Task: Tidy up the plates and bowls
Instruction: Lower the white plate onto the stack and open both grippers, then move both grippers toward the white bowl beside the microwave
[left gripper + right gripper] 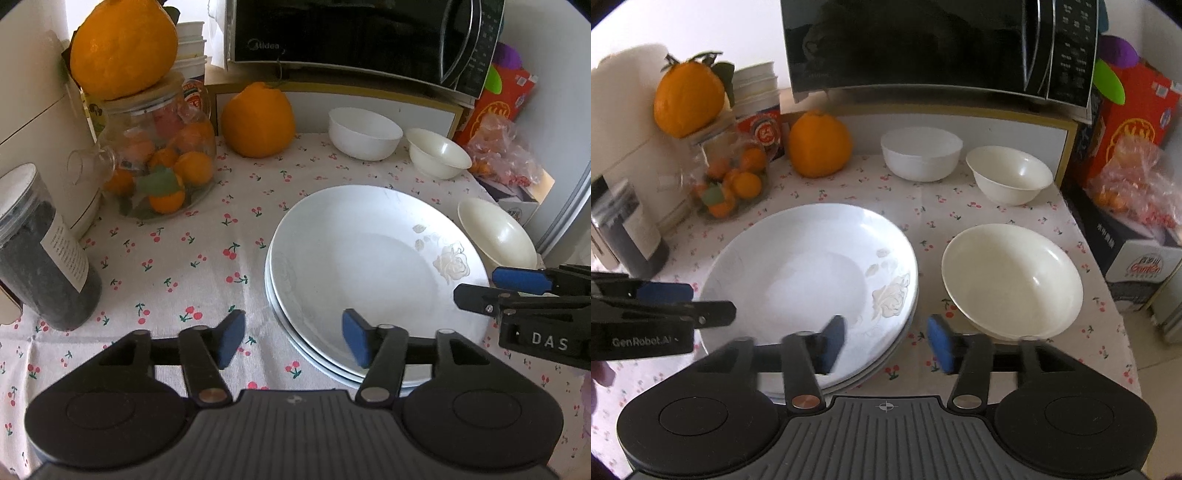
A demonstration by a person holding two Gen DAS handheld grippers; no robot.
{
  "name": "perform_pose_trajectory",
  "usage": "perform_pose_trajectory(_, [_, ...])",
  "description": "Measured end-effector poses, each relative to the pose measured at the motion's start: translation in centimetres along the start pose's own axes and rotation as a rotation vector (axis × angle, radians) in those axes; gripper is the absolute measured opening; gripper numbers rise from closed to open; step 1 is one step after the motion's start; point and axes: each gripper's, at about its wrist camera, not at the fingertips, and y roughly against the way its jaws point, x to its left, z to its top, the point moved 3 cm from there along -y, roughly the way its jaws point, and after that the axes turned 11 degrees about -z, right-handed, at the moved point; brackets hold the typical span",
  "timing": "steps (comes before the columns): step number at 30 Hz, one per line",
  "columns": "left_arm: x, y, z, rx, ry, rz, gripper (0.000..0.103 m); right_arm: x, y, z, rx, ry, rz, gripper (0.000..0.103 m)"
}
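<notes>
Both grippers hover low over the plate stack: left gripper (293,339) jaws spread astride its near-left rim, right gripper (886,343) jaws spread astride its right edge; neither pinches anything. Risk: closing on the top rim alone could tilt it and slide it off the stack, or nudge the near cream bowl (1012,280). Plate stack (373,266) sits mid-counter on the cherry-print cloth (166,258); glossy white, pale rose motif. Two more bowls (921,153) (1010,173) stand apart behind, unstacked.
</notes>
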Motion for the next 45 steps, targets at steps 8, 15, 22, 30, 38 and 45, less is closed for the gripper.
perform_pose_trajectory(8, [-0.5, 0.4, 0.0, -0.004, 0.004, 0.007, 0.085, -0.6, 1.2, 0.2, 0.016, -0.062, 0.050, 0.073])
perform_pose_trajectory(15, [-0.4, 1.2, 0.3, -0.016, 0.089, 0.019, 0.094, -1.6, 2.6, 0.5, 0.026, -0.140, 0.096, 0.080])
perform_pose_trajectory(22, [-1.1, 1.6, 1.7, -0.026, 0.119, 0.036, 0.099, -3.0, 3.1, 2.1, 0.037, -0.274, 0.143, 0.085])
perform_pose_trajectory(30, [-0.6, 1.4, 5.0, -0.047, 0.101, 0.041, 0.103, -4.4, 1.3, 5.1, 0.034, -0.346, 0.121, 0.085])
perform_pose_trajectory(38, [0.3, 0.7, 8.5, -0.071, 0.137, 0.044, 0.103, -5.7, -2.0, 8.5, 0.039, -0.435, 0.121, 0.087])
perform_pose_trajectory(45, [0.3, -2.0, 11.1, -0.052, 0.114, 0.051, 0.103, -5.6, -4.8, 10.9, 0.051, -0.464, 0.143, 0.089])
